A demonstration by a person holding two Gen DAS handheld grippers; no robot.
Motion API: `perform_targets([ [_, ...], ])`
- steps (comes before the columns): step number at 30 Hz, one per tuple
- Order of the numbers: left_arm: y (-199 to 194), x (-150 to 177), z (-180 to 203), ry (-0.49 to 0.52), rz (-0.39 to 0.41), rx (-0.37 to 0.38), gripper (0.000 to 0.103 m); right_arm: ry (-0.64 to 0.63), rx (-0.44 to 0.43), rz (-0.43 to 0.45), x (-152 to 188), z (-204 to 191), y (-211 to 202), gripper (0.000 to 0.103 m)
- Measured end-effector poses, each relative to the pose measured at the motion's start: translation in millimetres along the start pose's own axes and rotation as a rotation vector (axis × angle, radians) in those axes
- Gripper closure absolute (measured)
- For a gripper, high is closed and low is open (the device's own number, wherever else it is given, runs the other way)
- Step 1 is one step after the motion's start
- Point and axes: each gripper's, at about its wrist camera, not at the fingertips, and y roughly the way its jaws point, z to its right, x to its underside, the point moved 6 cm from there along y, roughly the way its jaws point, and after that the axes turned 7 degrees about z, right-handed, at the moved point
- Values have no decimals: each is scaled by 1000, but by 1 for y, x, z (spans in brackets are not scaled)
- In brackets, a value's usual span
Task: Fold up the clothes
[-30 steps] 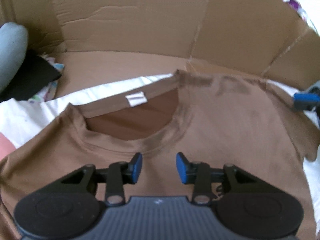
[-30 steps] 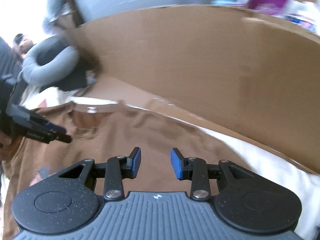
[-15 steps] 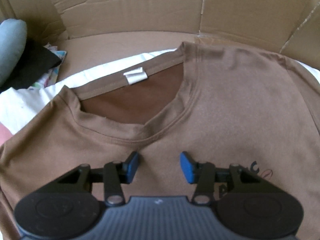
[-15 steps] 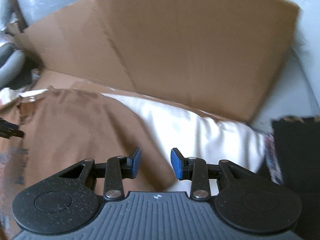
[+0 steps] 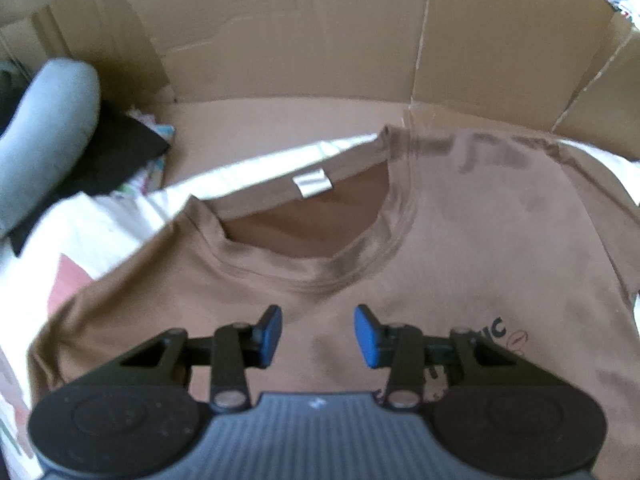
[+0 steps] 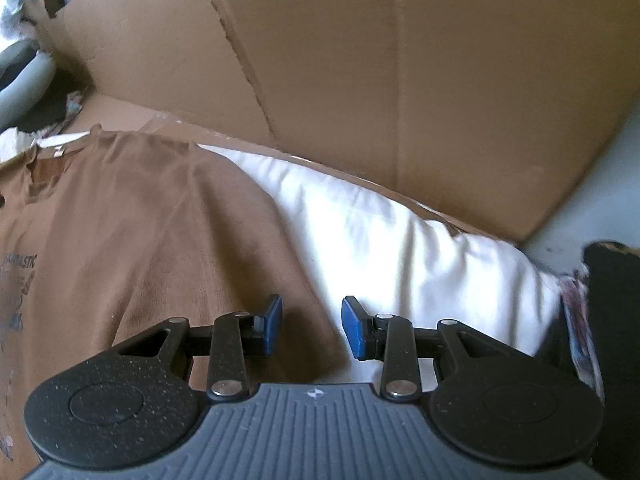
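Note:
A brown T-shirt (image 5: 460, 248) lies flat, front up, on a white sheet (image 5: 100, 224), its collar with a white label (image 5: 313, 182) toward the far side. My left gripper (image 5: 318, 334) is open and empty, just above the chest below the collar. In the right wrist view the same shirt (image 6: 132, 240) fills the left, with dark print at its left edge. My right gripper (image 6: 311, 326) is open and empty over the shirt's right sleeve edge, where brown cloth meets the white sheet (image 6: 380, 232).
Tall cardboard walls (image 5: 320, 40) stand behind and around the sheet, also in the right wrist view (image 6: 400, 80). A grey cushion (image 5: 44, 108) and black cloth (image 5: 116, 148) lie at the far left. A dark object (image 6: 612, 320) stands at the right.
The left gripper has pulled back a little from the collar. The right gripper has swung right and down, from the shirt's middle to its right sleeve edge. Both stayed open.

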Motion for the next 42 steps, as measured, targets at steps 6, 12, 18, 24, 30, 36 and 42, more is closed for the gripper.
perform_targets([
  [6, -4, 1, -3, -25, -7, 9, 60, 27, -28, -57, 5, 0, 12, 65],
  [12, -3, 5, -1, -44, -7, 25, 61, -68, -6, -52, -5, -2, -5, 102],
  [18, 4, 7, 3, -47, -1, 39, 61, -95, 56, 29, -40, 13, -27, 103],
  [24, 13, 9, 8, -60, -5, 44, 61, -118, 108, 43, -59, 26, -24, 103],
  [30, 29, 15, 19, -18, -15, 59, 60, -49, 213, 85, -60, 45, -12, 98],
  [36, 47, 28, 27, 11, -34, 66, 58, 14, 158, 86, -27, 31, -31, 89],
  [42, 52, 28, 25, 9, -47, 87, 58, 77, 103, 86, 5, 17, -50, 72],
])
